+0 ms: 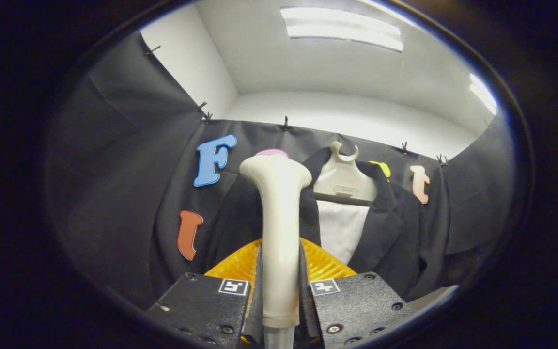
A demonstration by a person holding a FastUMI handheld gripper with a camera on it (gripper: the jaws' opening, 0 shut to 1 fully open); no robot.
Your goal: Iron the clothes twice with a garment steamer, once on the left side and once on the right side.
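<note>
Cream plastic steamer point(279, 232) clamped upright between both fingers of the gripper point(280, 283), handle running vertically through frame centre, flared head at centre above the fingers. Dark jacket point(390, 232) hanging beyond on a pale hanger point(343, 182), centre to right of centre, white shirt point(341, 230) showing between the lapels. Steamer head overlapping the lapel left of the hanger; contact with the cloth not determinable. Likely next: press head to this lapel side, stroke downward along the vertical hang of the jacket.

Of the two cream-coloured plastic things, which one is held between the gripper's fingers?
The steamer handle, upright between the fingers of the gripper. The hanger is beyond, carrying the dark jacket.
</note>
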